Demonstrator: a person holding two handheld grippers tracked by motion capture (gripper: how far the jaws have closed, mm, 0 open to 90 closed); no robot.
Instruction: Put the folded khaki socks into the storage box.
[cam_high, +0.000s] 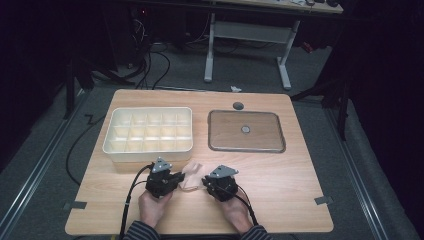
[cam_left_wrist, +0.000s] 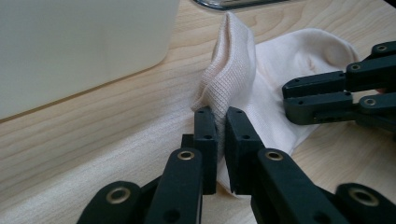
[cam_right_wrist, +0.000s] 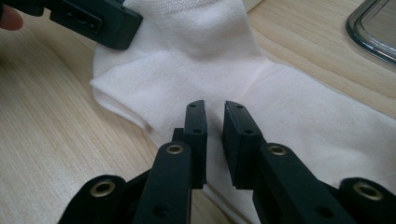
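Sock (cam_high: 190, 175) lay flat on tabletop (cam_high: 280, 185) btwn both tongs: left tongs (cam_left_wrist: 221, 122) clamped on its raised cuff fold; right tongs (cam_right_wrist: 215, 113) slightly apart, pads over mid-sock, gripping nothing.

Two forearms in striped sleeves enter from the bottom edge, each hand gripping a black two-jaw gripper. The left gripper (cam_high: 176, 181) points right, its jaws pinched tight on a fold of a pale sock (cam_left_wrist: 243, 79). The right gripper (cam_high: 206, 182) faces it, jaws slightly parted with a narrow gap over the cloth.
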